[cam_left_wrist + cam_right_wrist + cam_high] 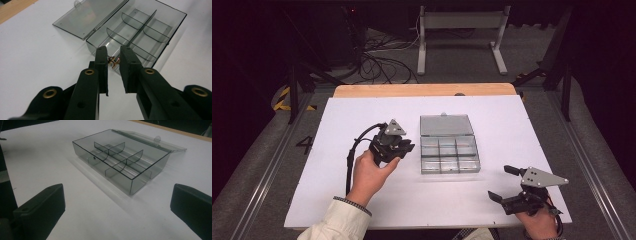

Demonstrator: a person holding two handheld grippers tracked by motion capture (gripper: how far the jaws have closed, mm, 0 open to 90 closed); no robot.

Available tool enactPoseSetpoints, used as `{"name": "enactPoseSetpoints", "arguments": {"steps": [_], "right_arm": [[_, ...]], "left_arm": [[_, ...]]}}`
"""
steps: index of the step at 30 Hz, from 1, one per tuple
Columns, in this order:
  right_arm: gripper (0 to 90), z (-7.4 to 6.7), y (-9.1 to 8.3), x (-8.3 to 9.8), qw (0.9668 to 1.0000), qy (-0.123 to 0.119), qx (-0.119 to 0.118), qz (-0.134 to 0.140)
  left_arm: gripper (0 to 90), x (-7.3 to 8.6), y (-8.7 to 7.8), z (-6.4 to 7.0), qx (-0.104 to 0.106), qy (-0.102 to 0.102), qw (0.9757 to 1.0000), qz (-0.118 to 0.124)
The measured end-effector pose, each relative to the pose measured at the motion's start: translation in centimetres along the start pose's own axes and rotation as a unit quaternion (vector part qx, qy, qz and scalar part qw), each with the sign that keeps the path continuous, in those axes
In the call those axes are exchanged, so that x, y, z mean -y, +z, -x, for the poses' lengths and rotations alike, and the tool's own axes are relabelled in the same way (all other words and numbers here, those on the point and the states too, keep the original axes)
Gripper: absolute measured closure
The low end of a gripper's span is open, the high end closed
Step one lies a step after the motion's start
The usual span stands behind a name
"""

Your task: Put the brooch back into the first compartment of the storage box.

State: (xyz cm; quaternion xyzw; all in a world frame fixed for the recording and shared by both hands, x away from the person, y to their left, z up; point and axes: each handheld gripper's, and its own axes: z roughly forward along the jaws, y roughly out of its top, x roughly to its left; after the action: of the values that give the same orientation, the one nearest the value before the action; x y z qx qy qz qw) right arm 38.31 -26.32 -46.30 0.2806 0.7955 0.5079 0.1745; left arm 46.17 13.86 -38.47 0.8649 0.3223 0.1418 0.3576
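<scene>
My left gripper (404, 145) has its jaws drawn narrow on a small coppery piece (113, 61), some twist of wire or a clip as far as I can tell, pinched right at the jaw tips. I hold it just beside the near left wall of the clear box (449, 156), whose lid (446, 125) lies flat open behind it on the white table (362, 200). My right gripper (510, 184) rests well apart, jaws spread wide on nothing. I judge the piece light, thin and easily bent or dropped, so a tip grip across its middle suits it. It is too small to say which way it points. The box runs long side across the table.
</scene>
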Motion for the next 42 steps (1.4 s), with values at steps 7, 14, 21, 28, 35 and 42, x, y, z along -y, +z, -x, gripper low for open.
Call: {"name": "enactPoseSetpoints", "arguments": {"steps": [7, 14, 21, 28, 35, 42], "right_arm": [[0.4, 0.0, 0.1, 0.0, 1.0000, -0.001, -0.001, -0.001], [0.4, 0.0, 0.0, 0.0, 1.0000, -0.001, -0.001, 0.000], [0.4, 0.1, 0.0, 0.0, 1.0000, -0.001, -0.001, 0.000], [0.4, 0.0, 0.0, 0.0, 1.0000, -0.001, -0.002, -0.001], [0.4, 0.0, 0.0, 0.1, 1.0000, -0.001, -0.003, -0.002], [0.4, 0.0, 0.0, 0.1, 1.0000, -0.001, -0.004, -0.002]], "left_arm": [[77.3, -0.7, 0.8, 0.5, 0.000, 0.008, 1.0000, -0.001], [77.3, -1.2, 1.5, 1.0, 0.000, 0.014, 0.9999, -0.003], [77.3, -1.5, 2.4, 1.3, 0.001, 0.016, 0.9998, -0.008], [77.3, -1.7, 3.4, 1.4, 0.002, 0.013, 0.9999, -0.009], [77.2, -1.9, 4.1, 1.5, 0.000, 0.013, 0.9998, -0.012], [77.1, -1.8, 4.8, 1.4, 0.002, 0.004, 0.9999, -0.009]]}}
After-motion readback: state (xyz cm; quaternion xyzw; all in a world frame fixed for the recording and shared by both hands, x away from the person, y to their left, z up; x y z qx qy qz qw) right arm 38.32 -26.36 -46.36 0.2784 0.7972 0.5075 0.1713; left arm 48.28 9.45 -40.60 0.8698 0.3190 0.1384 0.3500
